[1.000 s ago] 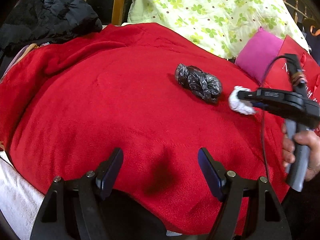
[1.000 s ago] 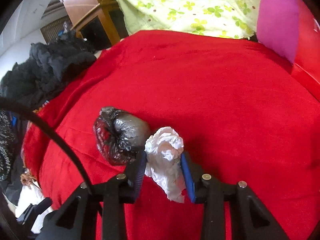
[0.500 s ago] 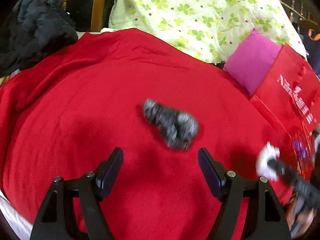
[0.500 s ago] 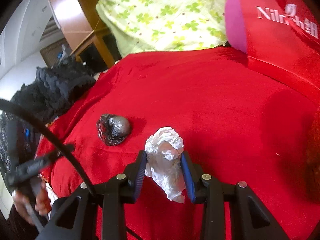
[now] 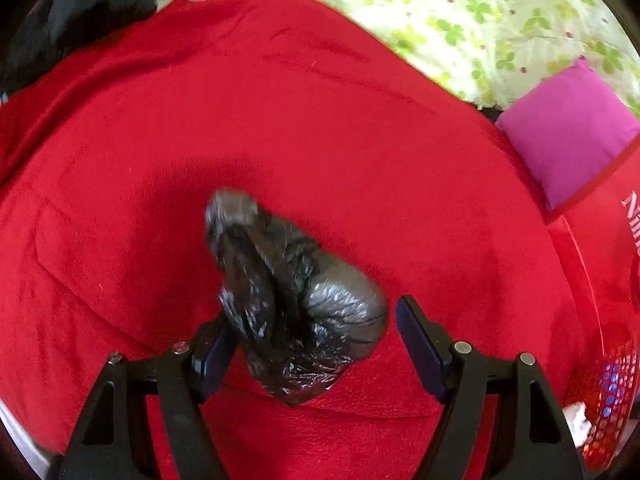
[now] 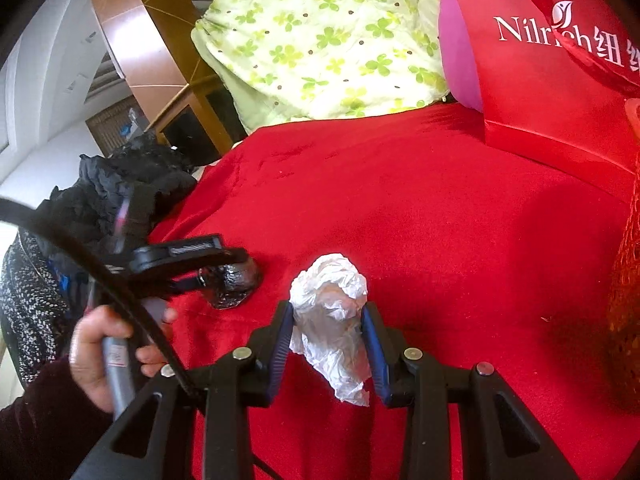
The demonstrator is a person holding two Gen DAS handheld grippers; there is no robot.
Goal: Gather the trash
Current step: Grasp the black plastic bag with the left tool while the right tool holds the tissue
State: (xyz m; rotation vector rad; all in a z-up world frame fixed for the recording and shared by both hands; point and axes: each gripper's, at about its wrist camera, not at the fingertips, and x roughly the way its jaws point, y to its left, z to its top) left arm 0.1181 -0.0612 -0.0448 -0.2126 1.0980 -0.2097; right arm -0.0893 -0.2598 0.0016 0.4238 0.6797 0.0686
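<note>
A crumpled black plastic bag (image 5: 296,304) lies on the red blanket (image 5: 360,128). My left gripper (image 5: 314,312) is open around it. The left finger touches the bag's edge and the right finger stands clear of it. From the right wrist view, the left gripper (image 6: 222,268) points down over the black bag (image 6: 236,284), with a hand (image 6: 100,344) on its handle. My right gripper (image 6: 328,308) is shut on a crumpled white wad (image 6: 332,312) and holds it above the blanket (image 6: 440,220).
A red gift bag (image 6: 540,80) with white lettering stands at the far right beside a pink pillow (image 5: 568,128). A green clover quilt (image 6: 320,40) lies behind. A black jacket (image 6: 132,184) is heaped at the left. Red mesh (image 6: 624,300) hangs at the right edge.
My left gripper has moved across the blanket to the black bag, which now sits between its fingers. The right gripper carried the white wad away to the right, then slowed.
</note>
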